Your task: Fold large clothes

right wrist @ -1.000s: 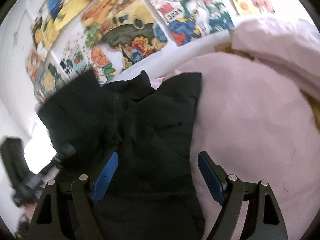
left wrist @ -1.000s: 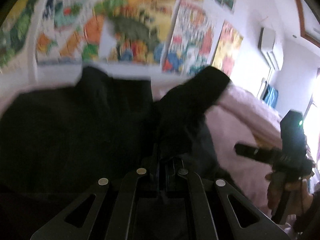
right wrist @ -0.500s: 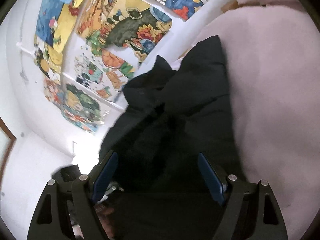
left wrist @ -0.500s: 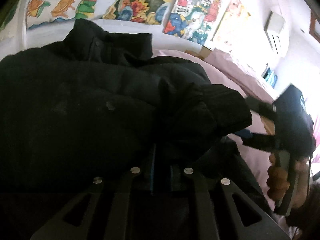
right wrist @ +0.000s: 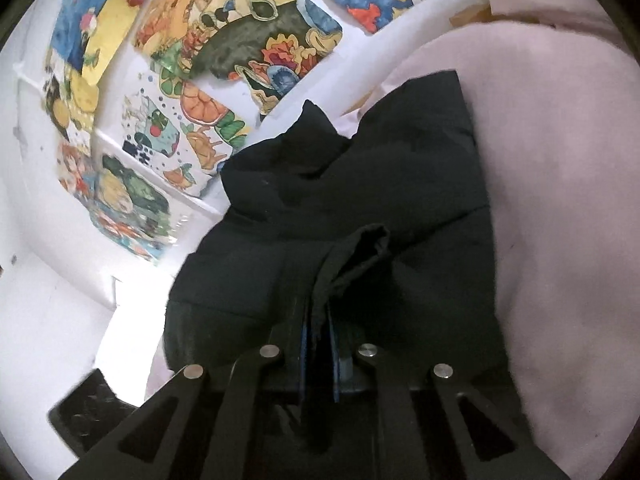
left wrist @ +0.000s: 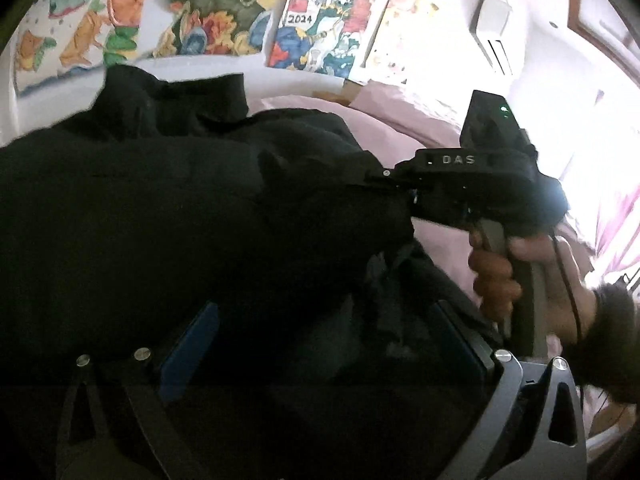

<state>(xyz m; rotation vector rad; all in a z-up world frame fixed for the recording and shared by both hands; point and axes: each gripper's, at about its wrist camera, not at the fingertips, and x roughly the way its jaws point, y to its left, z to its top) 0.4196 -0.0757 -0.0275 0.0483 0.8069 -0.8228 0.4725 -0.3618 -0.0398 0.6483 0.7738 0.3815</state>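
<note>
Bulky black padded jacket (right wrist: 360, 208) lies on the pink bedsheet (right wrist: 560, 200), right gripper (right wrist: 320, 316) clamped on a thin cuff fold, left gripper (left wrist: 320, 344) opening wide, empty; that small pinch could slip, undoing the fold.

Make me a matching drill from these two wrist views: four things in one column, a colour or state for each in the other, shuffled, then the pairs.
1. left gripper
2. right gripper
3. jacket
4. bed cover

a. pink
b. black
c. jaws wide apart, opening
d. pinching a fold of cloth

Pairs: 1-c, 2-d, 3-b, 4-a
</note>
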